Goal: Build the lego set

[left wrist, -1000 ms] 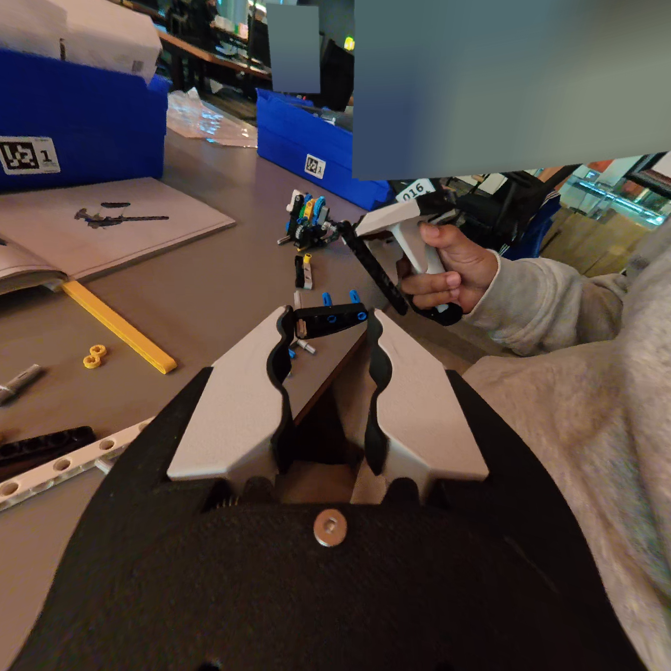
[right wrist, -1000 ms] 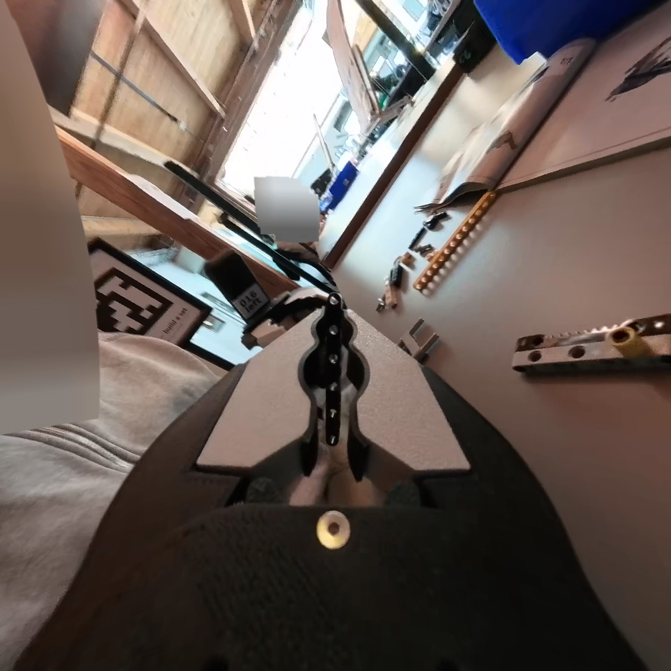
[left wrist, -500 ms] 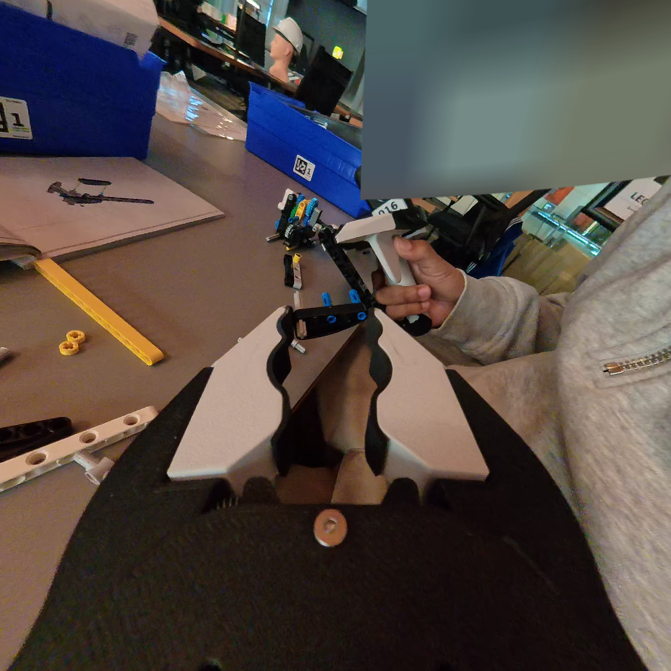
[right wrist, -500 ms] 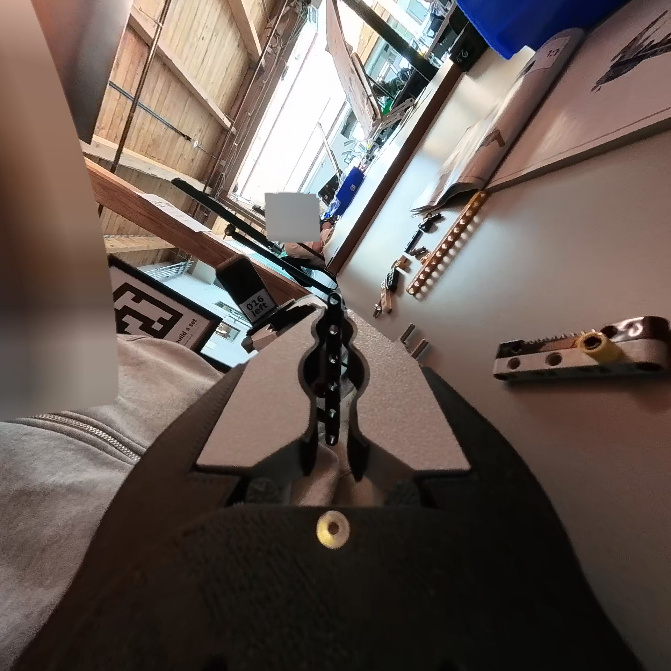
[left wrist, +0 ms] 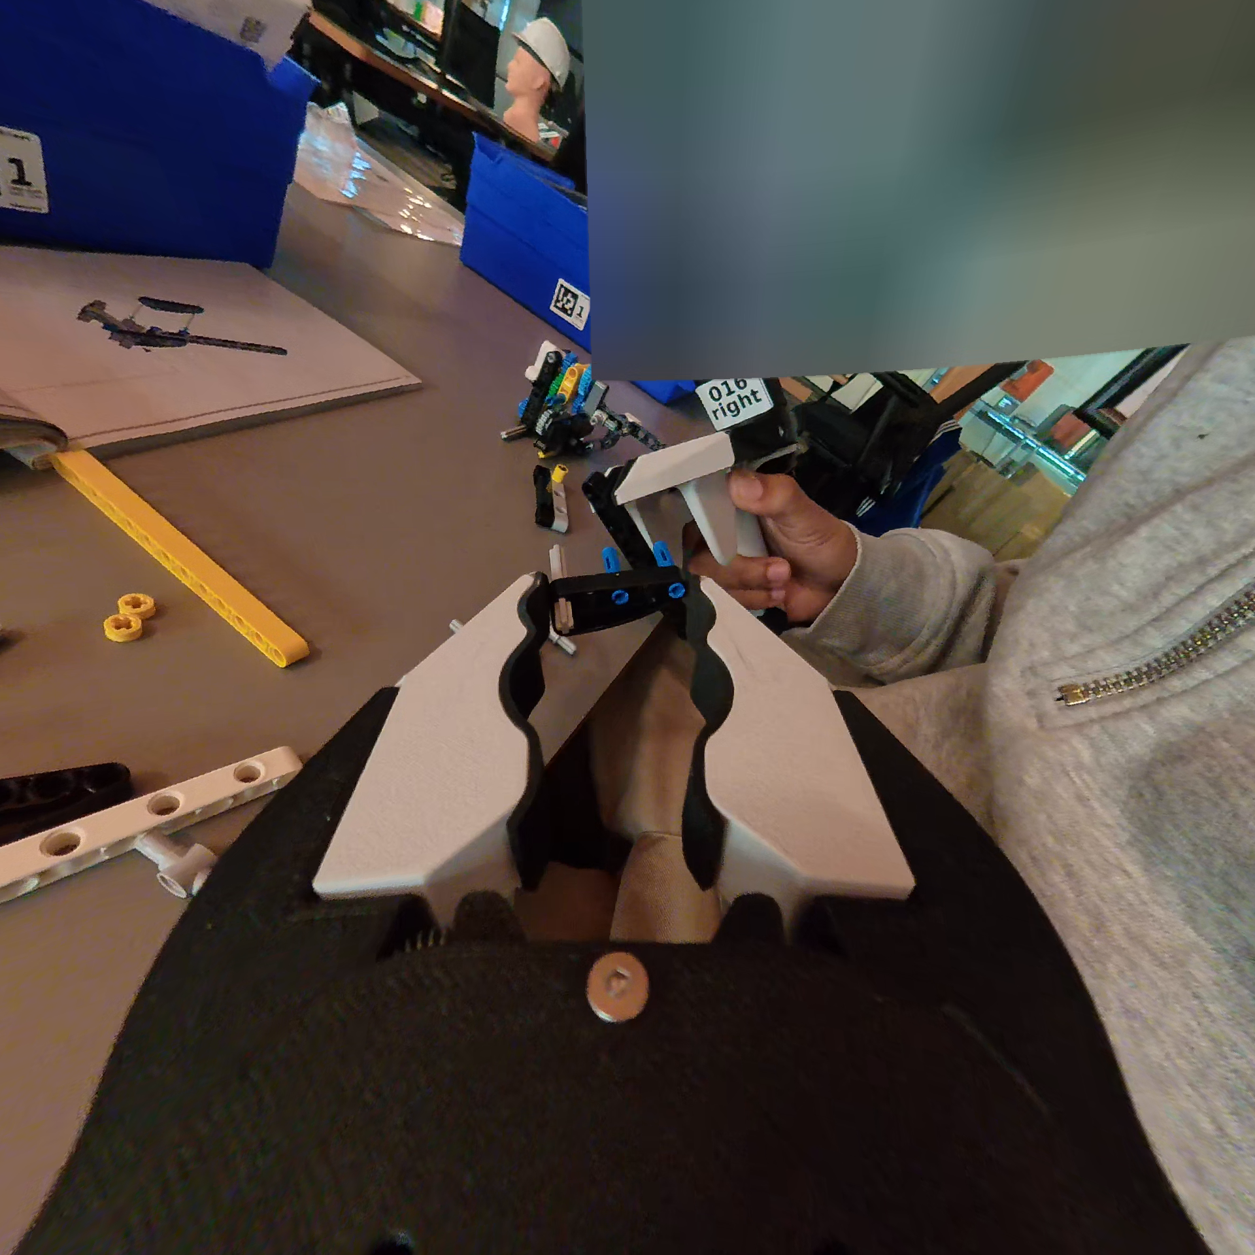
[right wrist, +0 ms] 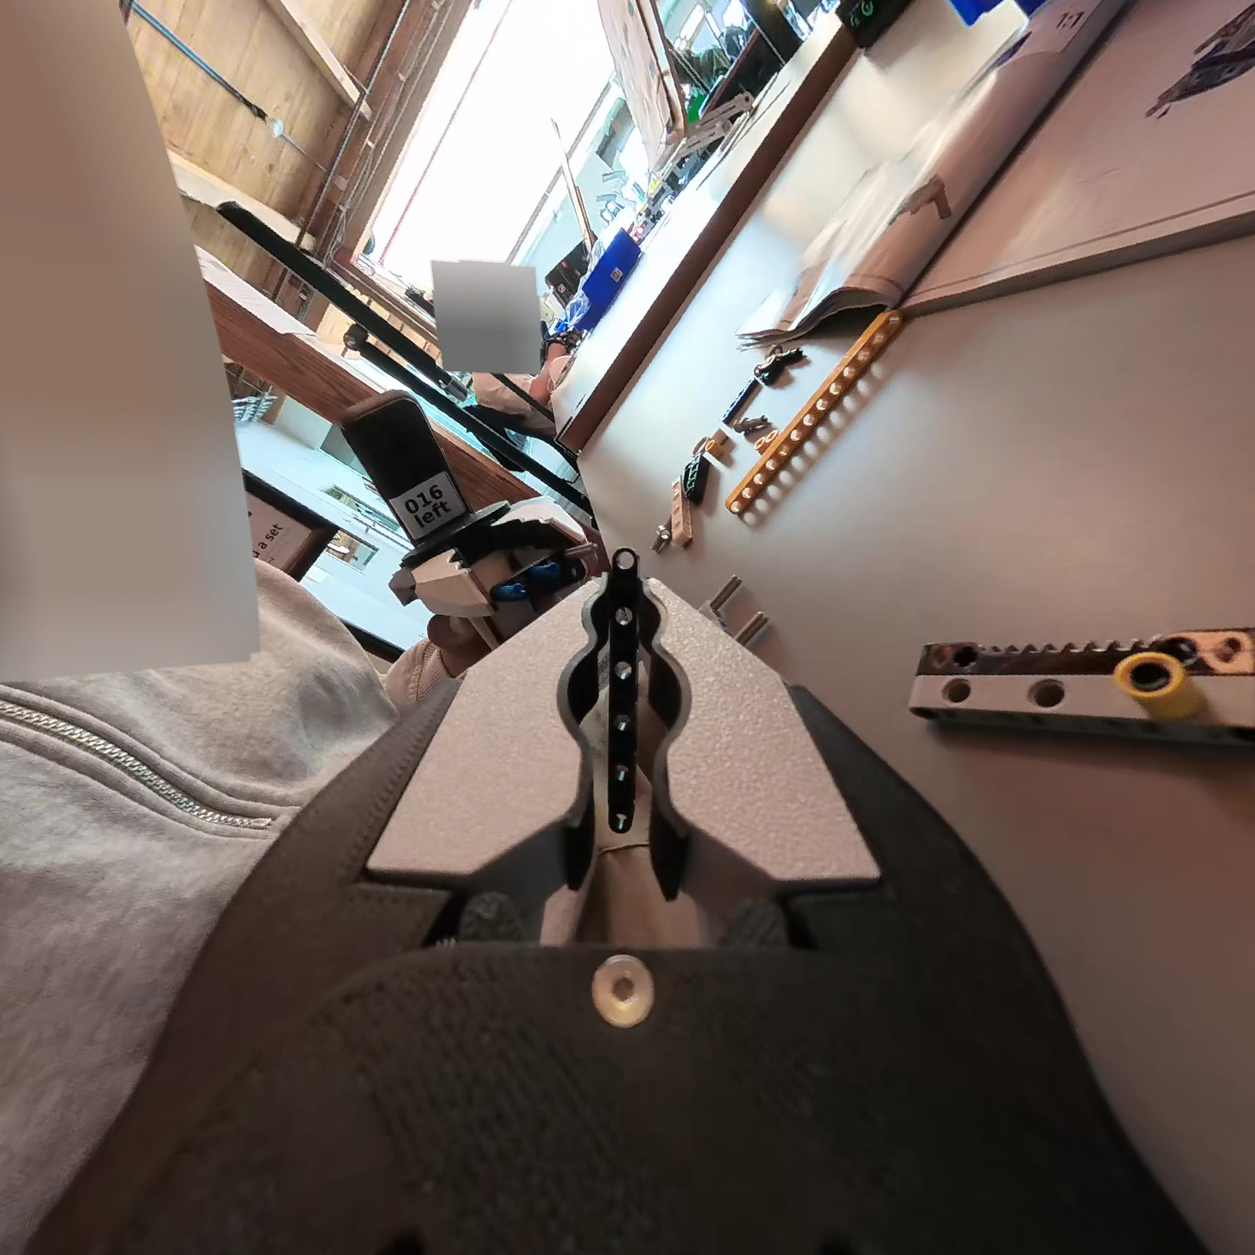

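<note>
The left gripper (left wrist: 614,601) holds a short black beam with blue pins (left wrist: 614,597) crosswise between its fingertips, the fingers fairly wide apart to span its length, above the near edge of the grey desk (left wrist: 380,530); the right gripper (right wrist: 621,597) has its fingers drawn narrow on a long black beam (right wrist: 623,686), which runs lengthwise between them and pokes out past the tips; in the left wrist view that long beam's end comes down just behind the short one, touching or nearly so; on the desk lie a colourful partial assembly (left wrist: 560,411), a long yellow beam (left wrist: 180,557), two yellow bushes (left wrist: 129,616), a white beam (left wrist: 146,811) and an open instruction booklet (left wrist: 204,353); blue bins (left wrist: 136,129) stand behind.
</note>
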Motion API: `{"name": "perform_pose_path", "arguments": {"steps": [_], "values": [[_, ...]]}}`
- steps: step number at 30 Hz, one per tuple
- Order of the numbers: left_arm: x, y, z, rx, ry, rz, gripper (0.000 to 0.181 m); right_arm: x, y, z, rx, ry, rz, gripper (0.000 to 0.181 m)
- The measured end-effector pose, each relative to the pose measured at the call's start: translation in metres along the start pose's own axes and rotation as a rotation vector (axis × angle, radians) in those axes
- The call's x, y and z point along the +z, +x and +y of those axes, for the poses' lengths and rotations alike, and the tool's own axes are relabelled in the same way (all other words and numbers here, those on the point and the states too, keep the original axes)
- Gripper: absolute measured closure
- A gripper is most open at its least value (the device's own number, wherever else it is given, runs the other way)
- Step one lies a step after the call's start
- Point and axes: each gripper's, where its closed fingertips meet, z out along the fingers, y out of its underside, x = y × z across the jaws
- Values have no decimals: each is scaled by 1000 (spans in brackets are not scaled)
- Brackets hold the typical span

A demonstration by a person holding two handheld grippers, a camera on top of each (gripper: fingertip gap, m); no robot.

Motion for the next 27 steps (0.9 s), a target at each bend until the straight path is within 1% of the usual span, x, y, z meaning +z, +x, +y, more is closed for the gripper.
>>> {"name": "perform_pose_path", "arguments": {"steps": [17,27], "values": [[1,-3,3,-18,-10,-3,145,-3,-1,-7,49,33,-30,176],[0,-2,2,-11,-8,-4,145,-4,4,-9,77,45,-7,176]]}}
